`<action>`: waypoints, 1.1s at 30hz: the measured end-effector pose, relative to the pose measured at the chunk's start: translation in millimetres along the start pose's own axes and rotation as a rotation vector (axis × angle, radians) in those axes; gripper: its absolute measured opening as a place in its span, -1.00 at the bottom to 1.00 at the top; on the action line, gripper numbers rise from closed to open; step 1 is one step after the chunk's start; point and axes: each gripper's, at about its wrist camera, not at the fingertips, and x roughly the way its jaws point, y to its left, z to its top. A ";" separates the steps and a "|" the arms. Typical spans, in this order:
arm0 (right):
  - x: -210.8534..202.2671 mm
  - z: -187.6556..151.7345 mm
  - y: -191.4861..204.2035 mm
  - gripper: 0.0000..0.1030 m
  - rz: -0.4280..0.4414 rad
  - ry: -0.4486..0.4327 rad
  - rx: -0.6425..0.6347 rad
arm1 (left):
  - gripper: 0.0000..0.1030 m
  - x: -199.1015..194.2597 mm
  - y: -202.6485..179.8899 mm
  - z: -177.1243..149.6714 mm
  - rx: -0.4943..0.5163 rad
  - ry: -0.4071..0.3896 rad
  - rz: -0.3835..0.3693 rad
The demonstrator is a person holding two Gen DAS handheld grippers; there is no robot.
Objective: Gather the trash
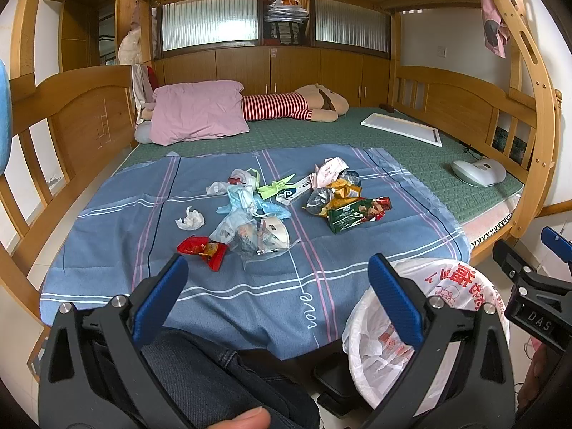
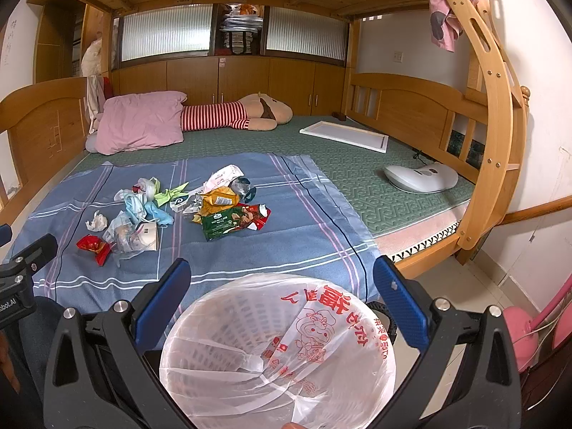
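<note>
Trash (image 1: 282,211) strewn crosswise on blue cloth (image 1: 118,239), bin (image 2: 279,354) mouth-up, both grippers' fingers (image 1: 161,296) spread, empty.

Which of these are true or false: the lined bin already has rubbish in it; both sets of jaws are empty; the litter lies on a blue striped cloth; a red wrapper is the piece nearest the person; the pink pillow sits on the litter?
1. The white bag-lined wastebasket already holds rubbish. False: only the liner shows inside.
2. The left gripper and right gripper hold nothing. True: both jaws stand open.
3. The litter lies on the blue striped cloth. True.
4. The crumpled red wrapper is the piece nearest the person. True.
5. The pink pillow sits on the litter. False: it lies apart, at the far end of the bed.
</note>
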 end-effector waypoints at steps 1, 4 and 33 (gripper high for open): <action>0.0 0.1 -0.3 0.94 0.000 0.000 0.000 | 0.94 -0.3 0.0 1.5 0.000 0.000 0.000; 0.0 0.0 0.1 0.94 0.001 0.001 0.000 | 0.94 -0.4 -0.7 -0.6 0.000 0.002 0.000; 0.0 -2.4 3.7 0.94 0.002 0.003 0.000 | 0.94 1.0 -2.3 -4.8 -0.001 0.010 -0.002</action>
